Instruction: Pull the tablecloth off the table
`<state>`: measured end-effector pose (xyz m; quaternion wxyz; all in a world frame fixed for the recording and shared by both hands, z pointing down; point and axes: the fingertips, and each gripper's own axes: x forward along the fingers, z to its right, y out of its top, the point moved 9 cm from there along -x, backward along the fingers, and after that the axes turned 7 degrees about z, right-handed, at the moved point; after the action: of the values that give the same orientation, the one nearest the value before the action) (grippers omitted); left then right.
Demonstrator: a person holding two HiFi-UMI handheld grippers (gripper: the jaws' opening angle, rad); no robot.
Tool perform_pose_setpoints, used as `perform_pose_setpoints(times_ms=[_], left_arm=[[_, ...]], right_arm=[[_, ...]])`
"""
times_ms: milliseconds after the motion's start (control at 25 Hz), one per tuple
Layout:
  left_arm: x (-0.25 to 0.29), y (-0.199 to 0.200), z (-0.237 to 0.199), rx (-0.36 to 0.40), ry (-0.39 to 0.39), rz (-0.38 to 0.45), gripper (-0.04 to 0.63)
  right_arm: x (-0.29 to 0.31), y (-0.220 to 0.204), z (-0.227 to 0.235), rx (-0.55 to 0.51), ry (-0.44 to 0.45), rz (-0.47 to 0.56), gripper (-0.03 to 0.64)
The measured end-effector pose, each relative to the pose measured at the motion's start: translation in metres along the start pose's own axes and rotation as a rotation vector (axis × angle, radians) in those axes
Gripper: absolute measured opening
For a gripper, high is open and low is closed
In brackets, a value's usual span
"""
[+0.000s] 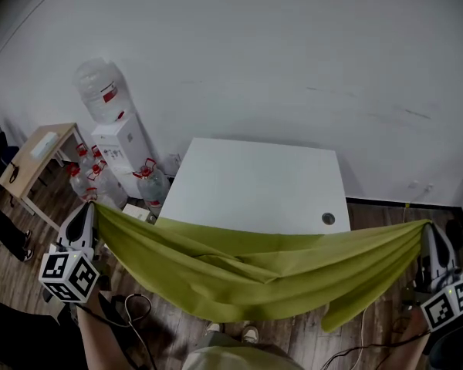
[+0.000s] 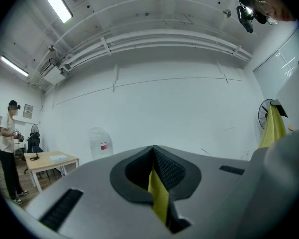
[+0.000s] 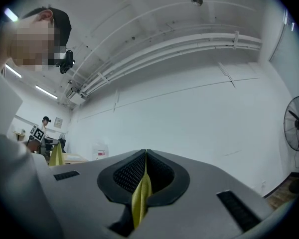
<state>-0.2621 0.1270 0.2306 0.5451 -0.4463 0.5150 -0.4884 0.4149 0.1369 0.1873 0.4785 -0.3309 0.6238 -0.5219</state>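
The olive-green tablecloth (image 1: 262, 272) hangs in the air like a hammock between my two grippers, in front of the bare white table (image 1: 255, 179). Its far edge still lies close over the table's near edge. My left gripper (image 1: 92, 210) is shut on the cloth's left corner. My right gripper (image 1: 427, 228) is shut on the right corner. In the left gripper view a yellow-green strip of cloth (image 2: 159, 195) is pinched between the closed jaws. The right gripper view shows the same kind of strip (image 3: 139, 198) clamped in its jaws.
A water dispenser (image 1: 112, 129) with several spare bottles (image 1: 150, 183) stands left of the table by the white wall. A small wooden table (image 1: 38, 156) is at far left. Cables (image 1: 135, 314) lie on the wood floor. Another person (image 2: 7, 148) stands in the distance.
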Motion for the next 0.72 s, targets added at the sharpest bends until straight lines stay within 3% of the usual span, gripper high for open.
perform_pose_setpoints(times_ms=[280,720], left_arm=[[-0.016,-0.003,-0.015,-0.024,-0.003,0.014,0.02],[-0.024,-0.011,-0.053,-0.033,-0.108,0.0,0.019]], right_arm=[[-0.024,0.007,-0.016,0.001,-0.039,0.014,0.028],[-0.04,0.012,-0.08,-0.002,-0.127,0.004,0.028]])
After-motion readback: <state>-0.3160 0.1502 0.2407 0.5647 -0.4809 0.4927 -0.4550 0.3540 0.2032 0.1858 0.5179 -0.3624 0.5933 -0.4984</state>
